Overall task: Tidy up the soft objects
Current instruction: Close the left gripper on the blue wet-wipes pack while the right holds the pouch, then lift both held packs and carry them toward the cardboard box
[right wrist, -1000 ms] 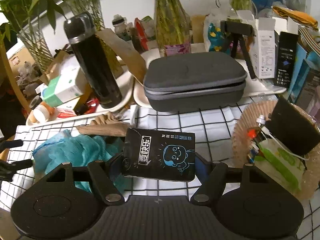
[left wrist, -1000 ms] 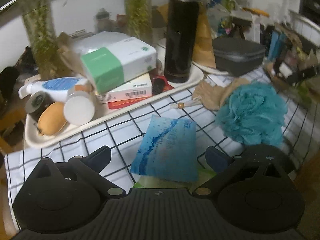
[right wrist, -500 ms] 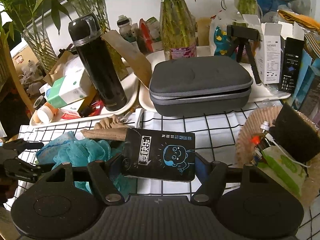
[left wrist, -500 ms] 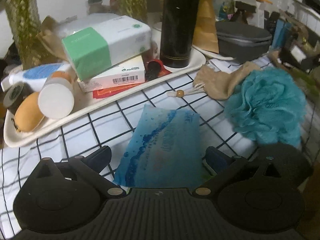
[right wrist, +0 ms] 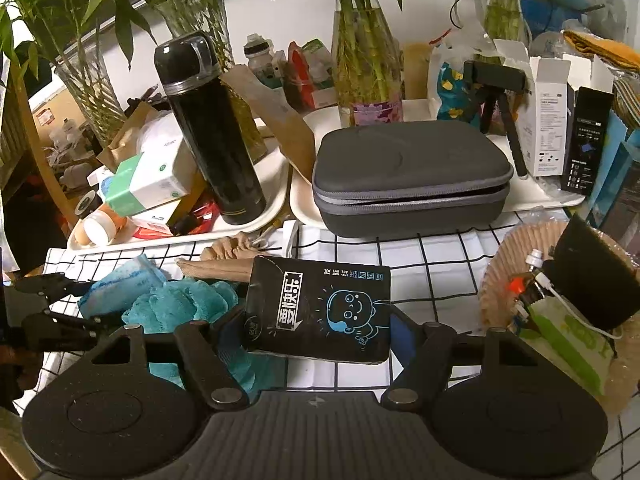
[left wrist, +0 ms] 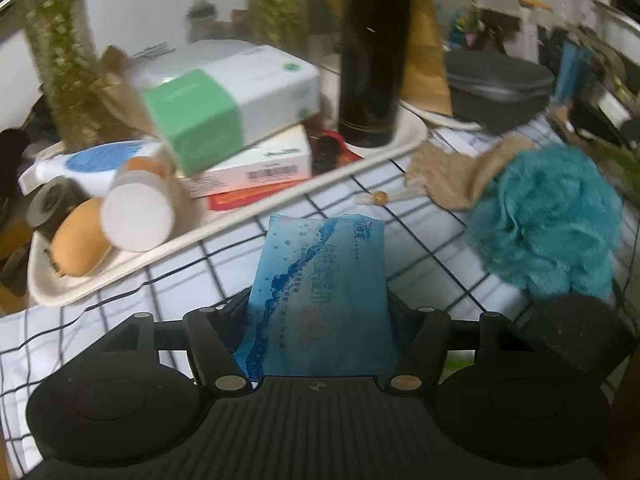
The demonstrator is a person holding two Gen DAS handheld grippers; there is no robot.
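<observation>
A blue tissue pack [left wrist: 324, 280] stands tilted between the fingers of my left gripper [left wrist: 320, 312]. The jaws are closing and both pads touch the pack's sides. Right of it on the checked cloth lie a teal bath pouf [left wrist: 548, 220] and a beige cloth pouch [left wrist: 452, 176]. My right gripper [right wrist: 316, 320] is shut on a black tissue pack [right wrist: 320, 308] with a blue cartoon face, held above the cloth. In the right wrist view the pouf [right wrist: 180, 304] sits at the lower left, with the left gripper's fingers [right wrist: 60, 284] beside it.
A white tray [left wrist: 80, 284] behind the blue pack holds boxes, tubes and a tall black flask [left wrist: 374, 52]. A grey zip case [right wrist: 408, 172] rests on a second tray. A paper basket [right wrist: 504, 264] with small items stands at the right. Plant vases line the back.
The left gripper's jaws have come together onto the sides of the blue pack, which now tilts up instead of lying flat. The right gripper and its black pack have stayed put.
</observation>
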